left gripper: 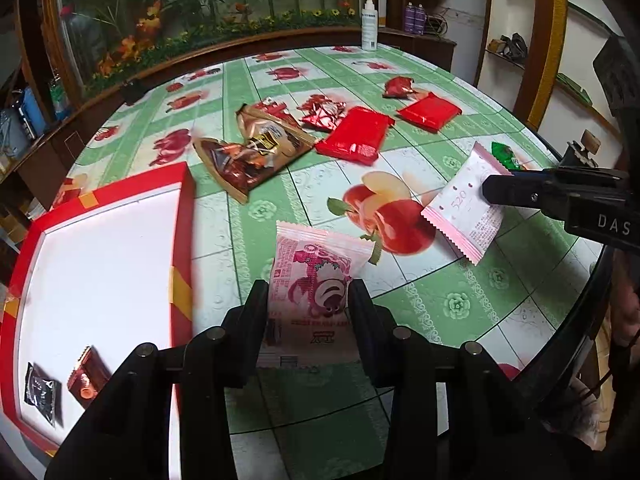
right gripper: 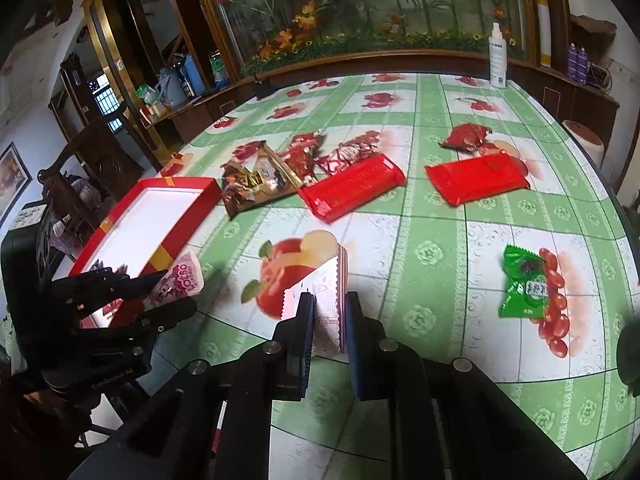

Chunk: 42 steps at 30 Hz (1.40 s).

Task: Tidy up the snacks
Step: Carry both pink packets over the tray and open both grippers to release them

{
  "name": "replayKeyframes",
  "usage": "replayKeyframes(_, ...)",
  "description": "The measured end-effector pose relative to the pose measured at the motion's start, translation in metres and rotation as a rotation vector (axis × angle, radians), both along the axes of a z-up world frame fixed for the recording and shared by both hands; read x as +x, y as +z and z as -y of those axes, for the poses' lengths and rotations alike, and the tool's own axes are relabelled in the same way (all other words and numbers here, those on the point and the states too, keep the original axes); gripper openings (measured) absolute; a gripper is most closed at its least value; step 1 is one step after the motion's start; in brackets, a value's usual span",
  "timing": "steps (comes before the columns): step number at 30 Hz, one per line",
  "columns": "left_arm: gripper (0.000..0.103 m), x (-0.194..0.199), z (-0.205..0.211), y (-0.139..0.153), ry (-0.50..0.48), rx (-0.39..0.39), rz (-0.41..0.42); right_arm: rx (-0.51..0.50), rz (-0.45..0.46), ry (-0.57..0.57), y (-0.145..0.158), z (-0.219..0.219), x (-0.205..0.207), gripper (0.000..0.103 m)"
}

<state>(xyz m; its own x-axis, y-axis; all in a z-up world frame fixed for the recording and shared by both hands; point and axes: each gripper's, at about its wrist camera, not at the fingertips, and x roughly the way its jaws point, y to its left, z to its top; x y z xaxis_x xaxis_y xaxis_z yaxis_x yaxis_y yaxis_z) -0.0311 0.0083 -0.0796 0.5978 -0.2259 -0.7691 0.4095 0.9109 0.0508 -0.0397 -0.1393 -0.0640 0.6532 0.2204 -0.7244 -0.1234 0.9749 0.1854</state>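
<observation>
My left gripper (left gripper: 308,292) is shut on a pink Lotso snack packet (left gripper: 316,276) and holds it above the table, just right of the red box (left gripper: 184,216) with a white inside. My right gripper (right gripper: 328,304) is shut on a white and pink packet (right gripper: 332,300), which also shows in the left wrist view (left gripper: 464,212). In the right wrist view the left gripper (right gripper: 176,292) carries the Lotso packet (right gripper: 180,280) beside the red box (right gripper: 180,232). The box holds a black packet (left gripper: 40,396) and a reddish-brown packet (left gripper: 86,376).
On the green apple-print tablecloth (right gripper: 440,220) lie two flat red packets (right gripper: 352,188) (right gripper: 476,180), brown snack bags (right gripper: 256,184), several crumpled red packets (right gripper: 466,136) and a green packet (right gripper: 524,284). A white spray bottle (right gripper: 497,56) stands at the far edge.
</observation>
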Motion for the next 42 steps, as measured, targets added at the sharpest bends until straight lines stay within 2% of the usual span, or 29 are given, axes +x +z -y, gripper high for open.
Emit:
replayKeyframes(8,0.038,0.0,-0.02,0.018,0.062,-0.011,0.065,0.005,0.036,0.038,0.021,-0.026,0.012,0.015)
replayKeyframes(16,0.038,0.004,-0.071,0.037,0.195,-0.02,0.139,0.014,0.078,0.139,0.04,-0.089,0.042,0.015)
replayKeyframes(21,0.038,0.004,-0.114,0.035,0.311,-0.002,0.158,0.041,0.07,0.208,0.038,-0.136,0.062,0.015)
replayKeyframes(28,0.039,0.004,-0.165,0.019,0.464,0.016,0.127,0.082,0.021,0.28,0.019,-0.193,0.078,0.017)
replayKeyframes(31,0.045,0.002,-0.173,0.018,0.512,0.02,0.132,0.129,0.013,0.322,0.014,-0.207,0.08,0.019)
replayKeyframes(33,0.053,-0.001,-0.176,0.02,0.528,0.024,0.148,0.146,0.015,0.324,0.013,-0.206,0.08,0.024)
replayKeyframes(36,0.054,-0.003,-0.174,0.022,0.53,0.033,0.168,0.135,0.062,0.268,0.016,-0.185,0.077,0.032)
replayKeyframes(39,0.054,-0.003,-0.165,0.023,0.499,0.026,0.17,0.114,0.102,0.161,0.018,-0.14,0.073,0.038)
replayKeyframes(41,0.054,-0.003,-0.157,0.022,0.469,0.023,0.168,0.081,0.116,0.048,0.014,-0.098,0.068,0.045)
replayKeyframes(42,0.054,-0.001,-0.152,0.022,0.454,0.025,0.166,0.078,0.117,0.003,0.012,-0.078,0.065,0.046)
